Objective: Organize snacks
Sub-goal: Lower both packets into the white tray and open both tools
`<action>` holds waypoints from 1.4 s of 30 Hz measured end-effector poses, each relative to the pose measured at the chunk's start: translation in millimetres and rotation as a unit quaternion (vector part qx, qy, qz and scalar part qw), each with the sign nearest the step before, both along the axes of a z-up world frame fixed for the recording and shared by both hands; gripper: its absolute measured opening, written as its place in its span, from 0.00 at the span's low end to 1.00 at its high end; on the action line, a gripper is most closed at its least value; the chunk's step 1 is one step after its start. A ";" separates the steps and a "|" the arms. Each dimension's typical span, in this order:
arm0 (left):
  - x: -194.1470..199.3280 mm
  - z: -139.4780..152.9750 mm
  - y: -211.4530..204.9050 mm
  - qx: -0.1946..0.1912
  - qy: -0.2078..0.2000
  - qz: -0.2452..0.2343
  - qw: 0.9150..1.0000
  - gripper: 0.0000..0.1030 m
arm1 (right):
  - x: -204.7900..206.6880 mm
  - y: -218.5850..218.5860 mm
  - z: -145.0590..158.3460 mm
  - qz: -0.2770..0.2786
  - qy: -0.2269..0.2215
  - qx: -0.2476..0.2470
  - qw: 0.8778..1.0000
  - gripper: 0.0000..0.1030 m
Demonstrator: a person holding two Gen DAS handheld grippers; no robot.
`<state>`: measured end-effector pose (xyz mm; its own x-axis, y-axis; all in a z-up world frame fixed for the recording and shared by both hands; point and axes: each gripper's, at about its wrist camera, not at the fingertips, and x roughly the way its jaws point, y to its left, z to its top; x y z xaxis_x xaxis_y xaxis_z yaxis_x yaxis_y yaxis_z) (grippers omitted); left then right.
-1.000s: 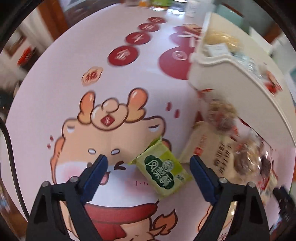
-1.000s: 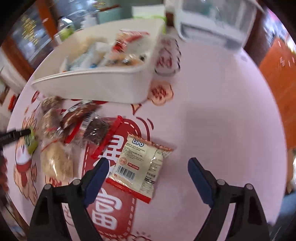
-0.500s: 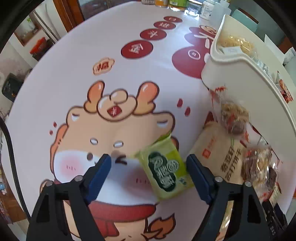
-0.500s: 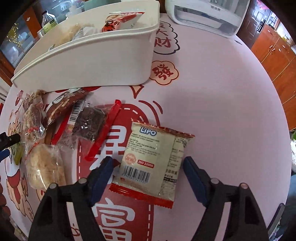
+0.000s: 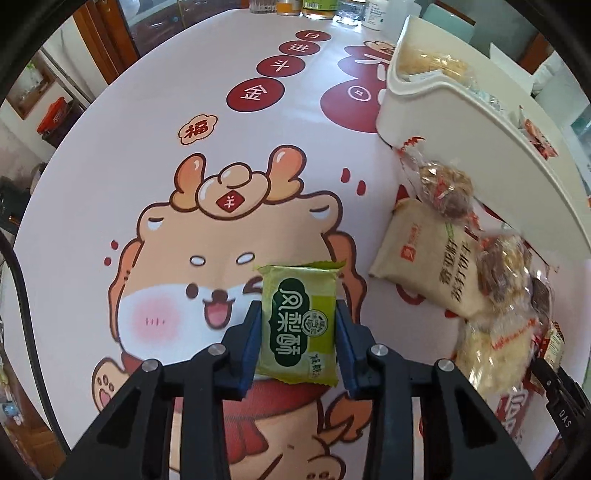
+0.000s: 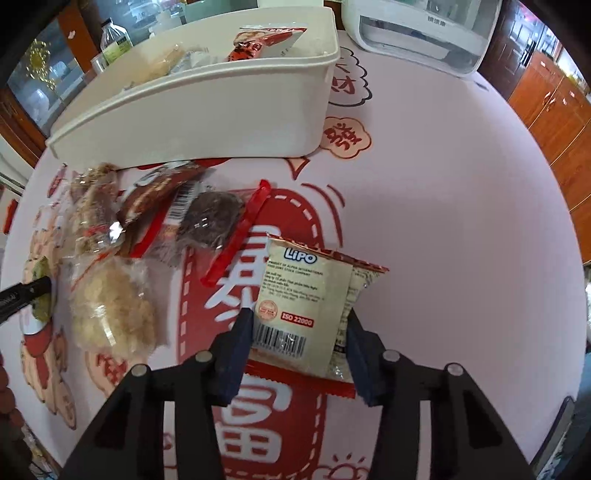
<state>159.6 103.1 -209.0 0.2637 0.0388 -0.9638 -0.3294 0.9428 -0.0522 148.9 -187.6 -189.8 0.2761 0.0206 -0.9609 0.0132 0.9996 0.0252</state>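
Observation:
My left gripper (image 5: 298, 325) is shut on a green pastry packet (image 5: 298, 321), both blue pads pressing its sides, over the cartoon tablecloth. My right gripper (image 6: 300, 328) is shut on a cream Lipo biscuit packet (image 6: 306, 302) with a red bottom edge. A white bin (image 6: 207, 107) holding several snacks stands behind; it also shows in the left wrist view (image 5: 480, 122). Loose snacks lie in front of it: a beige cracker pack (image 5: 432, 266), clear-wrapped pastries (image 6: 110, 306), and a dark brownie pack (image 6: 210, 221).
A white appliance (image 6: 417, 29) stands at the back right. Bottles and jars (image 5: 314, 5) line the table's far edge. Wooden cabinets (image 6: 554, 110) stand beyond the table on the right. The left gripper's tip (image 6: 22, 295) shows in the right wrist view.
Both grippers have closed from wide open: the left onto the green packet, the right onto the Lipo packet. Both moved in closer to their packets.

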 end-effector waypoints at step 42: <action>195.9 212.4 -84.5 0.083 -0.191 -0.237 0.949 0.35 | 174.9 39.3 230.3 0.025 -0.222 0.037 0.974 0.47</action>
<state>355.5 18.6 3.4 0.6188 -0.0294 -0.7850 0.1470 0.9860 0.0790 323.8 -148.4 40.5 0.6603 0.1082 -0.7432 -0.0631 0.9941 0.0886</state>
